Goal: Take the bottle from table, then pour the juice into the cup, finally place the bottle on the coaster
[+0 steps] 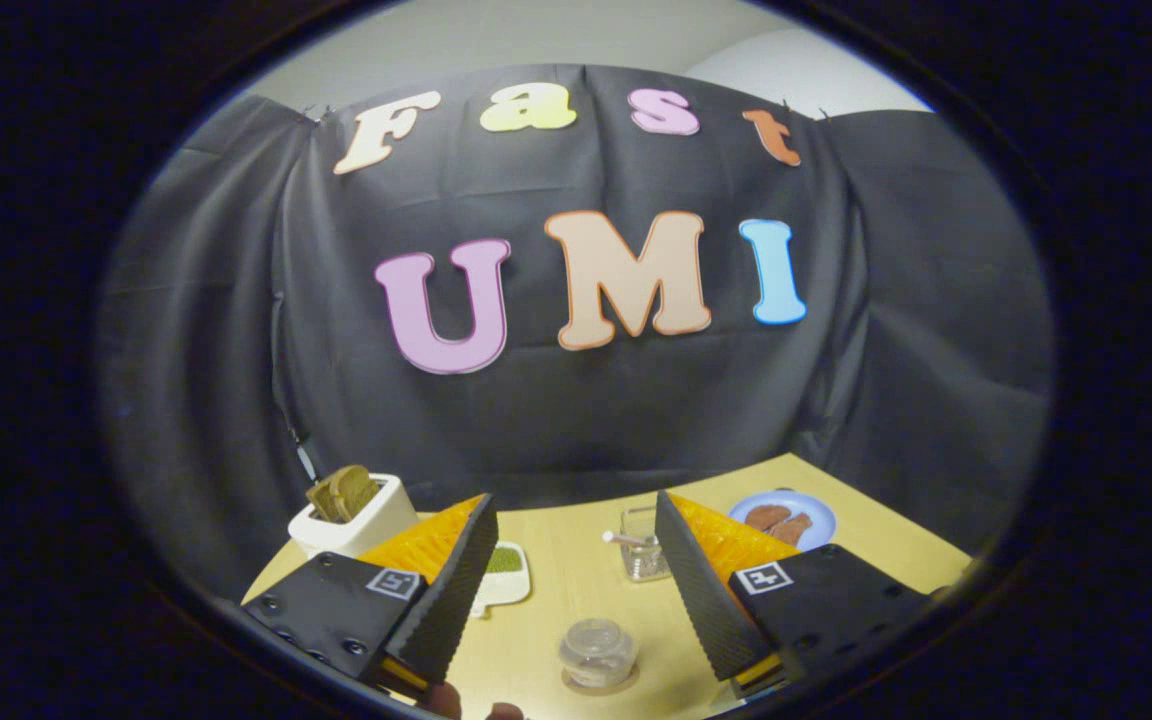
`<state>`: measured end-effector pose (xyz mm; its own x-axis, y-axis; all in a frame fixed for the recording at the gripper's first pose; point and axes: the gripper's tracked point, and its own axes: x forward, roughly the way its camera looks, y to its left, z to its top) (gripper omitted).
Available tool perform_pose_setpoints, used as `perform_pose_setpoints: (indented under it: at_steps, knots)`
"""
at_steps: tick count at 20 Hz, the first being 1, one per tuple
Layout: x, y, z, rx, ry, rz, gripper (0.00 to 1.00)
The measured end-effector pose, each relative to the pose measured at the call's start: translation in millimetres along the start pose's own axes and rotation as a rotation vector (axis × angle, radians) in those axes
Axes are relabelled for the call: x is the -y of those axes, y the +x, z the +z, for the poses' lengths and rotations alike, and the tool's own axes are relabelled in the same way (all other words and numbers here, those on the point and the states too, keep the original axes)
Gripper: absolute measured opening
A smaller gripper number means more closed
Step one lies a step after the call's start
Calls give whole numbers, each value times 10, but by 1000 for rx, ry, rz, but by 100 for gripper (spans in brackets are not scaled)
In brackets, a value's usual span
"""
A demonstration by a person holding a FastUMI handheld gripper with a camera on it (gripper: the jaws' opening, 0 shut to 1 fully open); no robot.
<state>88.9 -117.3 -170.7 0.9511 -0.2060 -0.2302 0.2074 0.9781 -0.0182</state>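
A small clear bottle [598,650], seen from above, stands on a round tan coaster [600,684] on the light wooden table [556,600]. It sits low between my two fingers, closer to me than their tips, and neither finger touches it. A clear glass cup [642,545] with a small stick across its rim stands farther out, just inside my right finger. My gripper [572,500] is open wide, raised over the table, with nothing held.
A white toaster [351,515] with bread slices sits beyond my left finger. Beside that finger lies a white dish [506,572] of green stuff. A blue plate [784,520] with brown food lies past the right finger. Black cloth walls the table's far side.
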Motion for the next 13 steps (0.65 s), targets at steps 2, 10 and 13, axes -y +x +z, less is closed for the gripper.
perform_pose_setpoints:
  at_steps: [2,10,13]
  knots:
    - [-4,-46,302,57,-10,-6,97]
    - [71,-223,1222,187,-31,-20,97]
    - [52,-283,1371,216,-39,-17,97]
